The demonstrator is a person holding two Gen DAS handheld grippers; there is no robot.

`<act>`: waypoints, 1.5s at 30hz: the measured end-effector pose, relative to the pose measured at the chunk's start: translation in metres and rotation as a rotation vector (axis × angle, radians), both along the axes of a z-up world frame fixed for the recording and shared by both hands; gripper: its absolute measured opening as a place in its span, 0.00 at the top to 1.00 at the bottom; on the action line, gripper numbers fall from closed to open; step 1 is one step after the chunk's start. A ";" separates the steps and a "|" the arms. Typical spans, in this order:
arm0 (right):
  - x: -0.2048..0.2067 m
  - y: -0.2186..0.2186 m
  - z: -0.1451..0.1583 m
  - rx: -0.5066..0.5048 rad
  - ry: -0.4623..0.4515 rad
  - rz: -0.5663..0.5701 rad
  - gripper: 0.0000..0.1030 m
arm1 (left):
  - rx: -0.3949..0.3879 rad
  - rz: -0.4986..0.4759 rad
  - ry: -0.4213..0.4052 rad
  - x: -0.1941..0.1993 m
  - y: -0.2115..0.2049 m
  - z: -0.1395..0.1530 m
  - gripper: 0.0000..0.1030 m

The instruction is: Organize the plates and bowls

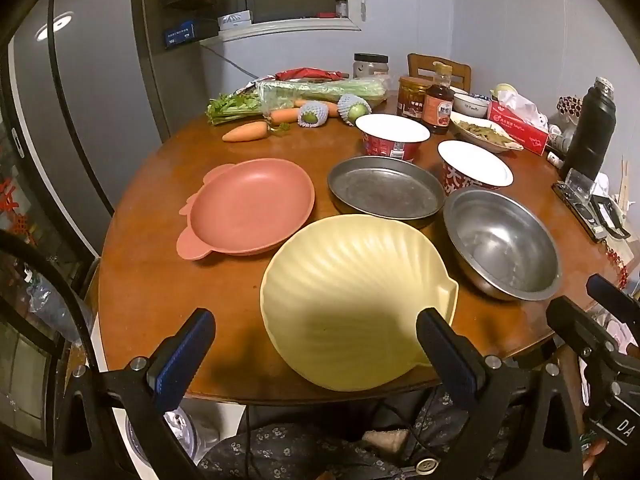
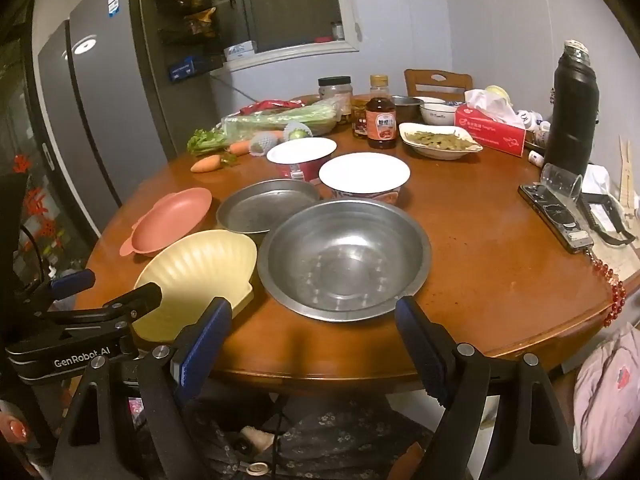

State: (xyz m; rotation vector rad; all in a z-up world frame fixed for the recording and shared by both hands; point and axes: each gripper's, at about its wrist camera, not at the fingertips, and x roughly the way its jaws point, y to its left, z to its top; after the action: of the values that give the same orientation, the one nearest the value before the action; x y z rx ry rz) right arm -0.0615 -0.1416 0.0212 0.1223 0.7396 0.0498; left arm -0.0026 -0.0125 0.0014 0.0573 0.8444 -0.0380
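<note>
Currently I am hovering both wide-open grippers, left gripper (image 1: pixel 316 354) facing the yellow shell-shaped plate (image 1: pixel 352 300), right gripper (image 2: pixel 316 344) facing the steel bowl (image 2: pixel 344 258), apparently before the first pickup, which calls for closing on a rim.

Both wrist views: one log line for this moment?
left gripper: open, over yellow shell-shaped plate | right gripper: open, before steel bowl | nothing held

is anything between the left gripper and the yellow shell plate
Nothing visible. The open left gripper hangs at the table's near edge with the yellow shell plate directly ahead; its right finger already overlaps the plate's rim in view.
</note>
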 end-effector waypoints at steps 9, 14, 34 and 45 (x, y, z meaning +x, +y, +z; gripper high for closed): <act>0.000 0.001 0.000 -0.009 0.006 0.011 0.18 | 0.002 -0.008 0.004 -0.002 0.000 -0.002 0.02; 0.001 0.001 -0.002 -0.008 0.014 0.010 0.18 | 0.001 -0.012 0.002 -0.002 0.001 -0.002 0.02; 0.001 0.003 0.000 -0.012 0.009 0.012 0.18 | 0.003 -0.018 -0.001 -0.005 0.002 0.000 0.02; -0.001 0.002 0.002 -0.014 0.010 0.008 0.18 | 0.004 -0.020 -0.002 -0.005 0.001 0.002 0.02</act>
State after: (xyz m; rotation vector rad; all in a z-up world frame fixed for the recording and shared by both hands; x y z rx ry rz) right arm -0.0624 -0.1397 0.0233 0.1067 0.7502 0.0517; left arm -0.0080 -0.0110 0.0031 0.0691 0.8420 -0.0551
